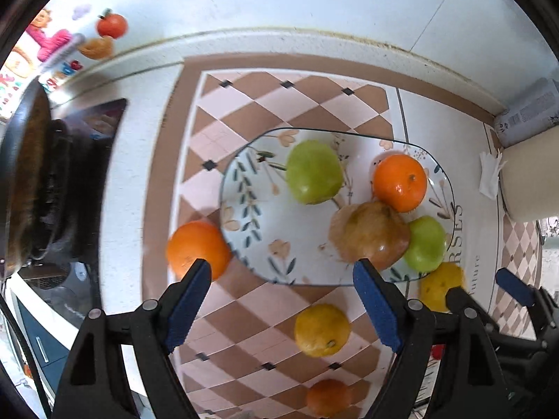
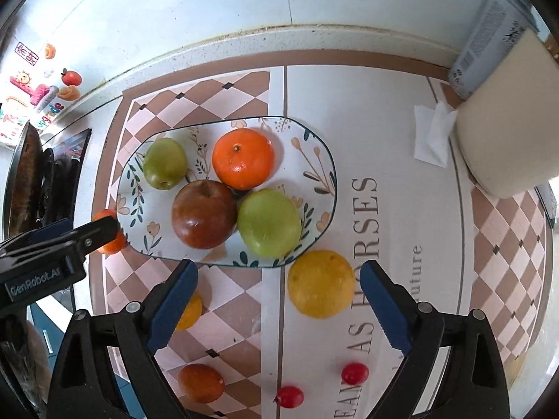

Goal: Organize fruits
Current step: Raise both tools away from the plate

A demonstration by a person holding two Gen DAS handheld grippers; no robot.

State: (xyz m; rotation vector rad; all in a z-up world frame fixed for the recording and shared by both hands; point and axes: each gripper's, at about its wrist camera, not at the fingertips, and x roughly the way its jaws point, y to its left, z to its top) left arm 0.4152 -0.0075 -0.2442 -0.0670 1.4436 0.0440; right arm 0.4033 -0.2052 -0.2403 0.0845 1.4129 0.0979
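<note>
A: In the left wrist view, how does the left tool (image 1: pixel 281 279) stand?

B: Wide open and empty, above the tabletop (image 1: pixel 157 160). The plate (image 1: pixel 244 188) carries two green apples, a mandarin (image 1: pixel 400 182) and a brown-red apple (image 1: pixel 370 235). An orange (image 1: pixel 197 248) touches the plate's left rim; a lemon (image 1: pixel 321 330) lies near.

A: And the right wrist view?

B: The right tool (image 2: pixel 277 281) gapes too, holding nothing. A yellow citrus (image 2: pixel 320 283) sits between its fingers, just beside the plate's rim. Two small red fruits (image 2: pixel 354 373) lie closer in. A pan (image 2: pixel 24 178) stands left, a tissue (image 2: pixel 431 138) right.
</note>
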